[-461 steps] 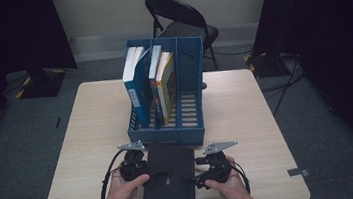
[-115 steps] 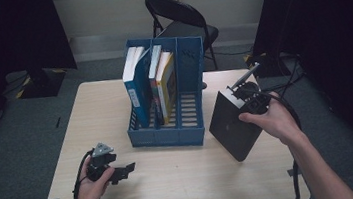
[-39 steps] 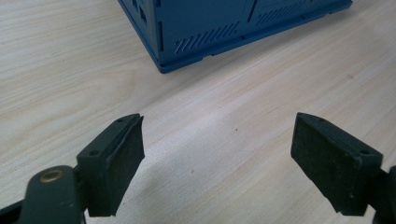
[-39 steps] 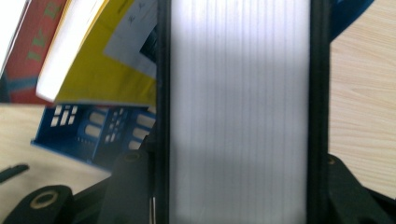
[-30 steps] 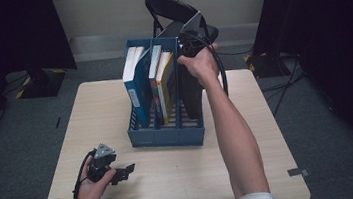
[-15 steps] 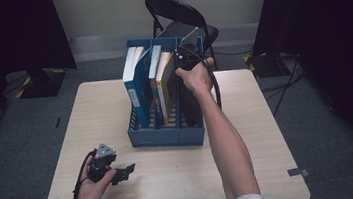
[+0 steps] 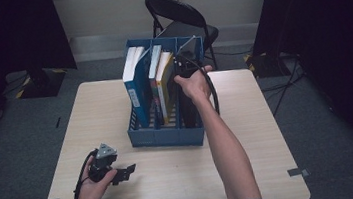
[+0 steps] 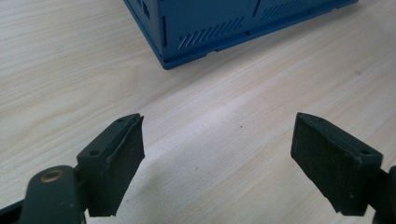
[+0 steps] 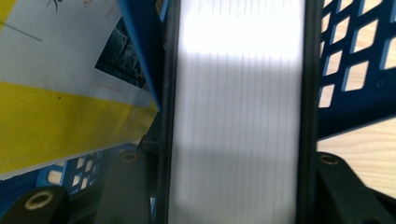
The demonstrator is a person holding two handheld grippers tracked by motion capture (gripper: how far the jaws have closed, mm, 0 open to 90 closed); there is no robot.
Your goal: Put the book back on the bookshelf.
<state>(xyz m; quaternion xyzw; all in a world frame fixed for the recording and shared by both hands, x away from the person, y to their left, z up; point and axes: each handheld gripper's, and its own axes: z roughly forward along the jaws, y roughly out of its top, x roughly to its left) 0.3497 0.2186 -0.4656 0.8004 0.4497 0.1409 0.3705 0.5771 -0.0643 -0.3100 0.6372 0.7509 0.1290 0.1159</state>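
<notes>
A blue file rack stands mid-table, with a blue-and-white book in its left slot and a yellow book in the middle one. A black book stands upright in the right slot. My right gripper is on its top edge, under the hand. In the right gripper view its jaws flank the book's white pages and lie against both black covers; they have just been opening slightly with the book still between them. My left gripper rests open near the table's front left, nothing between its jaws.
A black folding chair stands behind the table. The rack's front corner lies just ahead of the left gripper. Bare wooden tabletop stretches to the right of the rack and along the front edge.
The right hand has sunk, lowering the black book deeper into the rack's right slot. The left hand and its gripper have stayed where they were.
</notes>
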